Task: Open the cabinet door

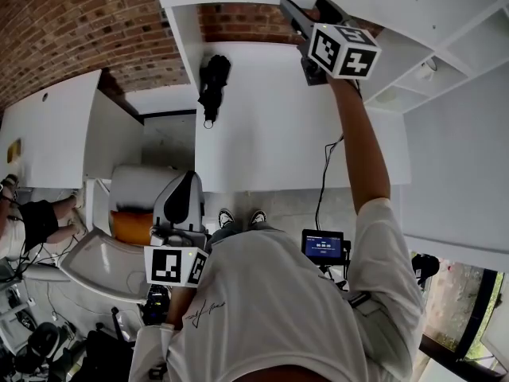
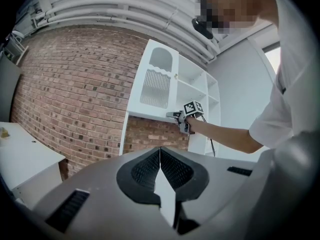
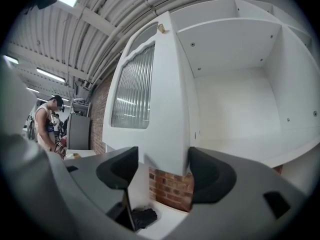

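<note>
Right hand-held gripper (image 3: 165,173): held high and level, jaws wide apart. The lower corner of the cabinet door stands between them, and the pads are not clamped on it.
Cabinet door (image 3: 150,84): white with a ribbed glass panel (image 3: 132,89). It is swung out from the cabinet, thin edge toward the gripper, with a small knob (image 3: 161,28) near its top.
Compartment (image 3: 235,109): uncovered, just right of the door, with white walls.
Left hand-held gripper (image 2: 160,160): jaws together with nothing in them, held low at the person's waist, well apart from the cabinet.
Surface (image 1: 270,134): white, below the cabinet, backed by a brick wall (image 1: 71,22). A black object (image 1: 213,82) lies by its left edge, toward the wall.
Second surface (image 1: 48,126): white, to the left, with a gap between it and the first.
Room: ribbed ceiling (image 3: 100,29); another person (image 3: 47,124) stands far off to the left.
Edges, open room: the door's lower edge hangs above the surface, with open air and brick visible beneath it.
</note>
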Demonstrator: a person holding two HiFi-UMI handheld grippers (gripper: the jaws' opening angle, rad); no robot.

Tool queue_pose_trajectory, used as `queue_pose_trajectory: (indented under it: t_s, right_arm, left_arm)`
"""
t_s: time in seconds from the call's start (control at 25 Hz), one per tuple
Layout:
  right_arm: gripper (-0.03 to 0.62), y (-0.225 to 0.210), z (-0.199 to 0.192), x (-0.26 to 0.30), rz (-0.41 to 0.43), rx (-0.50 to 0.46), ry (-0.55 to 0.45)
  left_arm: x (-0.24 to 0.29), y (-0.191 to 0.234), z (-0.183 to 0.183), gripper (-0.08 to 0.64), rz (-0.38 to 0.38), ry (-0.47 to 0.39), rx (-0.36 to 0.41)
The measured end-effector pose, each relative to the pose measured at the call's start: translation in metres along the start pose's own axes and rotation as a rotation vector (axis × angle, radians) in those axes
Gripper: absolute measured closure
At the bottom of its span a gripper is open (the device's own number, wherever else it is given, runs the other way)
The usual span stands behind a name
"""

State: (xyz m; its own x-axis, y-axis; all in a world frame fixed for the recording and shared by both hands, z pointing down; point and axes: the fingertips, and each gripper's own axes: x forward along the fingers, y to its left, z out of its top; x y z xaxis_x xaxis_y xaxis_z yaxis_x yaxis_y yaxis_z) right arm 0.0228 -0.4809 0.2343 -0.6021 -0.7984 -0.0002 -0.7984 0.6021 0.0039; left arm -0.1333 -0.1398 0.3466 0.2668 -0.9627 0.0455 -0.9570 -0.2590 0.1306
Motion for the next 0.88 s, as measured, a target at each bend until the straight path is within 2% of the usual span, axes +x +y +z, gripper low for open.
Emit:
queue_pose_trajectory:
  t_s: [0.16, 0.28, 0.44, 0.88]
  right_arm:
    - [0.291, 0.000, 0.000, -0.001, -0.027, -0.001, 0.014]
    - [0.290, 0.002, 0.000, 0.001, -0.041, -0.007, 0.016]
    - [0.290, 0.002, -0.002, -0.002, -0.046, -0.007, 0.017]
    - [0.291, 0.012, -0.002, -0.019, -0.013, -0.019, 0.012]
  left_arm:
    - [0.002, -0.003, 0.003, 0.543, -0.025, -0.005, -0.023]
    - [0.003, -0.004, 0.011, 0.543, -0.033, -0.028, -0.011]
    - [0.001, -0.007, 0.008, 0.543, -0.047, -0.019, -0.004]
    - [-0.003, -0.009, 0.005, 0.543, -0.060, -0.015, -0.016]
